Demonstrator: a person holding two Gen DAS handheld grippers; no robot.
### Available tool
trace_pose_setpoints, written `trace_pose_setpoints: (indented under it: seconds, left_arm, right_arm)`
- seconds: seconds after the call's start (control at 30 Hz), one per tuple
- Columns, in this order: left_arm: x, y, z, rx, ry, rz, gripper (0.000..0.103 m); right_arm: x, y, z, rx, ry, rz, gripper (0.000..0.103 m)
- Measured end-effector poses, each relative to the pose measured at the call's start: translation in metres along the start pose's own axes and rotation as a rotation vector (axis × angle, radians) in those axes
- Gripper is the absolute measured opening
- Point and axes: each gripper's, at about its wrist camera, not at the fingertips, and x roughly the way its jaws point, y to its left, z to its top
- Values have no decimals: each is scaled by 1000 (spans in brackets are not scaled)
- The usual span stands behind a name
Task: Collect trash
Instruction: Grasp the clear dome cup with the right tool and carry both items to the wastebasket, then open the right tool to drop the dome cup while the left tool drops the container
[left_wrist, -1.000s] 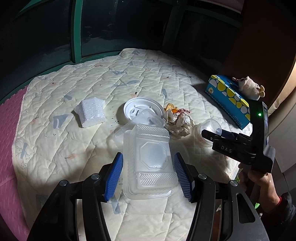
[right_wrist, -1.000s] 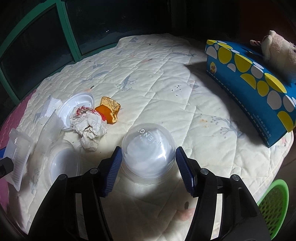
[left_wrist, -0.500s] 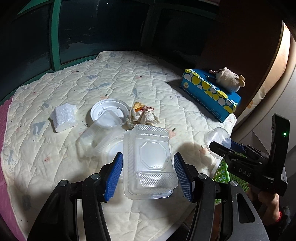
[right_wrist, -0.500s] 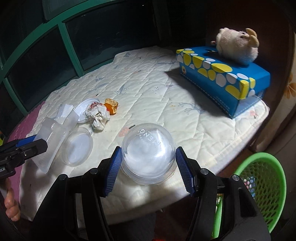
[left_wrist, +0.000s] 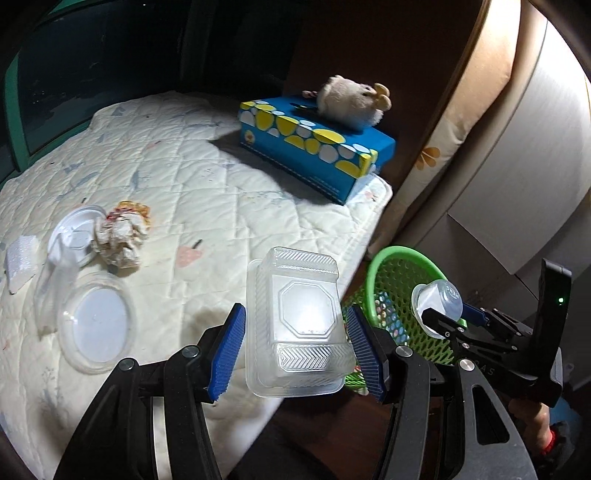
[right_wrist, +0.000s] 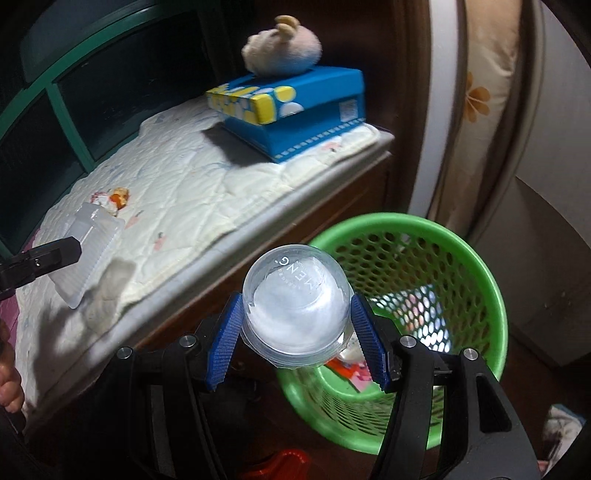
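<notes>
My left gripper (left_wrist: 295, 343) is shut on a clear rectangular plastic food container (left_wrist: 299, 317) and holds it over the bed's edge. My right gripper (right_wrist: 295, 332) is shut on a clear domed plastic cup lid (right_wrist: 295, 306), held just left of a green mesh trash basket (right_wrist: 472, 258). In the left wrist view the right gripper (left_wrist: 439, 321) holds the lid (left_wrist: 437, 301) over the basket (left_wrist: 391, 269). The container also shows in the right wrist view (right_wrist: 88, 254). On the quilt lie a crumpled paper wad (left_wrist: 120, 236), a round clear lid (left_wrist: 96, 325), a white lid (left_wrist: 74, 232) and a foam piece (left_wrist: 20, 258).
A blue tissue box (left_wrist: 314, 144) with a plush toy (left_wrist: 354, 99) on it sits at the bed's far right corner. The basket stands on the floor beside the bed's wooden frame (right_wrist: 258, 251) and holds some trash. A red object (right_wrist: 284, 461) lies on the floor.
Both grippers have swung right, away from the quilt toward the green basket, each carrying its item. The right gripper with the domed lid now hangs by the basket's rim.
</notes>
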Motion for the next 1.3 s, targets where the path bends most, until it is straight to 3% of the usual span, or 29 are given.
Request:
trace_pose_setpoints:
  seconds: [0.3, 0.63, 0.73, 1.3]
  left_arm:
    - [42, -63, 8, 91, 63, -72, 55]
    - [75, -95, 12, 125, 114, -109, 55]
    - [82, -102, 12, 132, 127, -118, 55]
    - [121, -146, 3, 189, 208, -167, 57]
  right_arm:
    - [11, -65, -29, 122, 68, -73, 60]
    - [17, -87, -43, 179, 95, -61, 62]
    - [15, -91, -44, 201, 81, -51, 68]
    - [-31, -104, -52, 236, -25, -61, 68]
